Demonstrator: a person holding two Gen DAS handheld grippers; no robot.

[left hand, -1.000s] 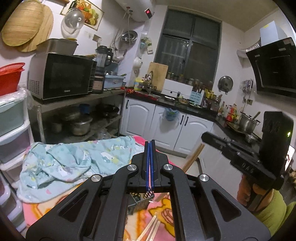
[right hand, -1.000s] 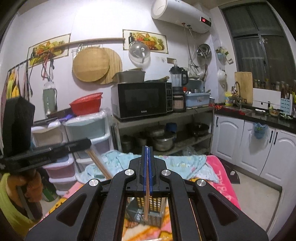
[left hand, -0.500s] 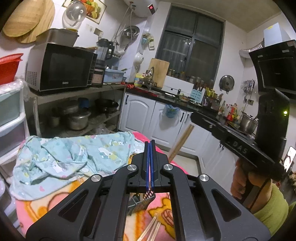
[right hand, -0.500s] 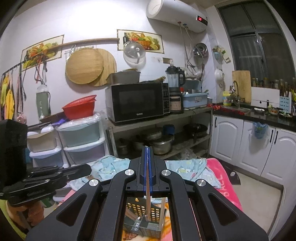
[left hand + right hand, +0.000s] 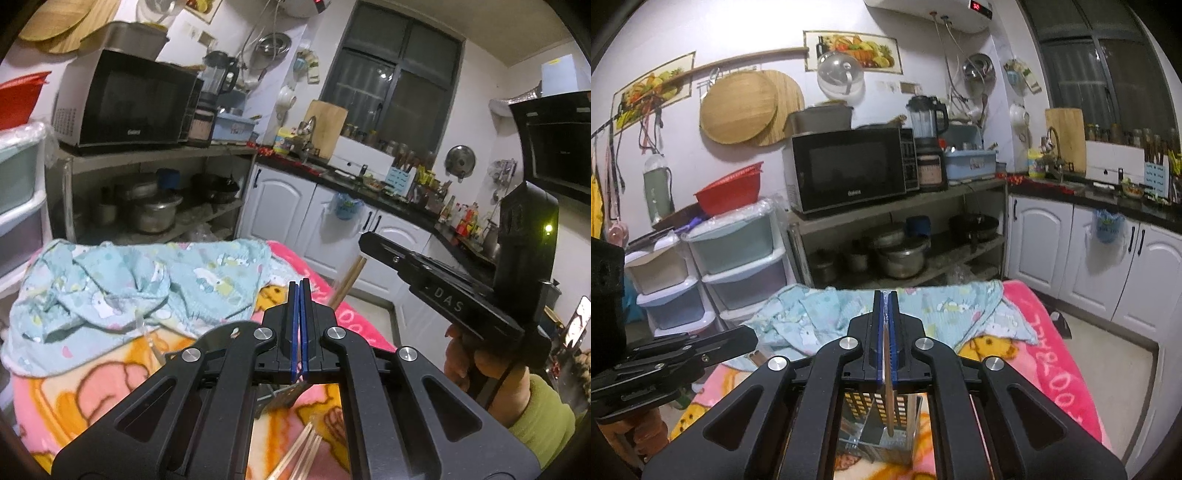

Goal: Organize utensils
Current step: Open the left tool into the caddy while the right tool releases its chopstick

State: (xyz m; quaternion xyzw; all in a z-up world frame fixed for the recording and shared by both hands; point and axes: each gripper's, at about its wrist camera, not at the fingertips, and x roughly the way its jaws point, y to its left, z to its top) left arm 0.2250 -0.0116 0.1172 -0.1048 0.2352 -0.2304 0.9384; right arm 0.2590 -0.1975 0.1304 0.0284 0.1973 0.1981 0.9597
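A wooden chopstick hangs upright with its tip inside the perforated utensil basket; loose chopsticks lie nearby.

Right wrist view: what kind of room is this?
A lived-in home kitchen, most likely: a microwave on a shelf with pots under it, white cabinets with a dark counter, and a sink tap.
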